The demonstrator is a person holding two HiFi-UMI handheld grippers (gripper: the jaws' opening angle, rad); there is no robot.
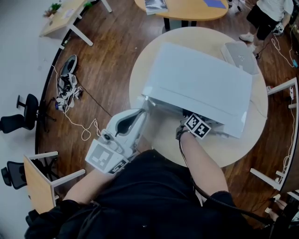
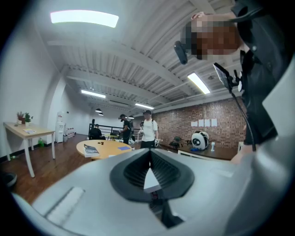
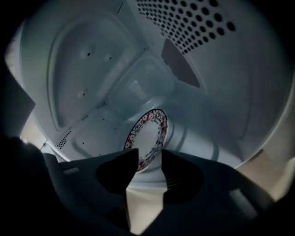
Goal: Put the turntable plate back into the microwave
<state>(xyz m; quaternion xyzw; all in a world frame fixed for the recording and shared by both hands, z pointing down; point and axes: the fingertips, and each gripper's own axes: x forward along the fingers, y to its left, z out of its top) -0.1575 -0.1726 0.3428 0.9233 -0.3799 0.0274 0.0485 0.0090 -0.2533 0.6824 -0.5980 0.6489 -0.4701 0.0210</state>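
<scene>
The white microwave (image 1: 201, 84) stands on a round table (image 1: 163, 135), its front toward me. In the right gripper view I look into its cavity (image 3: 92, 83). A plate (image 3: 148, 137) with a red and blue patterned rim lies on the cavity floor. My right gripper (image 3: 145, 156) is open, and the plate's near edge sits just beyond its fingertips, untouched. In the head view only that gripper's marker cube (image 1: 197, 126) shows at the oven mouth. My left gripper (image 1: 141, 111) is at the microwave's left front corner, jaws closed on a white edge (image 2: 150, 180), apparently the door.
A second white appliance (image 1: 240, 56) sits at the table's far right. A wooden table (image 1: 187, 9) stands beyond, with a person (image 1: 268, 16) at the top right. Cables and shoes (image 1: 67, 88) lie on the floor to the left. Chairs (image 1: 23, 114) stand at the left edge.
</scene>
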